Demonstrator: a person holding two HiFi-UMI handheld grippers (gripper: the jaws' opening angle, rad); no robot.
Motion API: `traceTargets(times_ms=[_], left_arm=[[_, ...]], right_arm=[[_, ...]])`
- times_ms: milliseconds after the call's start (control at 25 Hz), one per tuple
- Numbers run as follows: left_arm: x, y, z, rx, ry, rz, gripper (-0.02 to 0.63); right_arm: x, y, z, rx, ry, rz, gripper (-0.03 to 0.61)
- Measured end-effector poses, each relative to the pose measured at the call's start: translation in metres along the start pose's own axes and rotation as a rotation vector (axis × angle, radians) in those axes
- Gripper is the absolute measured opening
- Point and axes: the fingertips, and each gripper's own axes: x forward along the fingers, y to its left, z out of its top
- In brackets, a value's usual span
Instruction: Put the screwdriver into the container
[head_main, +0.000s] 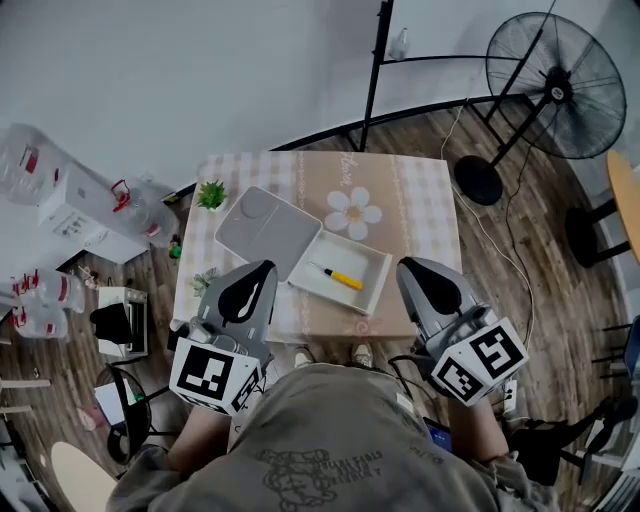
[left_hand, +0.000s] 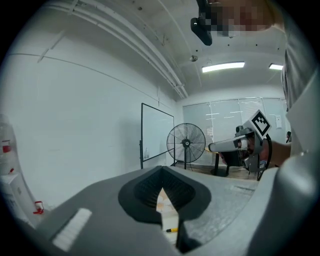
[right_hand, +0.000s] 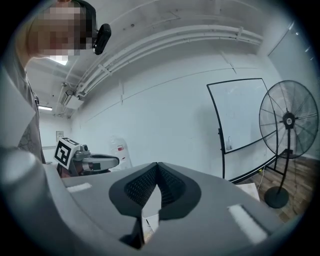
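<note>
Wooden floor (head_main: 520, 300) lies under a small table (head_main: 420, 215). Close to the person (head_main: 330, 440), the left gripper (head_main: 263, 268) and the right gripper (head_main: 408, 266) both have their jaws pressed together and hold nothing. Farther on, the yellow screwdriver (head_main: 340, 277) lies inside the white container (head_main: 362, 257). Only the head view shows the gray lid (head_main: 262, 232) left of it.

We see the screwdriver (head_main: 340, 277), with a yellow handle and a thin dark shaft, lying flat inside the container (head_main: 367, 262), a shallow white rectangular tray open at the top. The tool lies near the tray's middle, its handle toward the right and its shaft pointing left and away. The container rests on the table (head_main: 420, 205), askew to its edges, close to the near edge.
</note>
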Motion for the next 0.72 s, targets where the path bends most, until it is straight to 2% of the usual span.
traceTargets(times_ms=[720], left_arm=[[0.0080,0.0016,0.0018,-0.005,-0.007,0.001,0.000]], right_arm=[[0.0068,-0.0068,-0.0049,-0.019,0.028,0.010,0.028]])
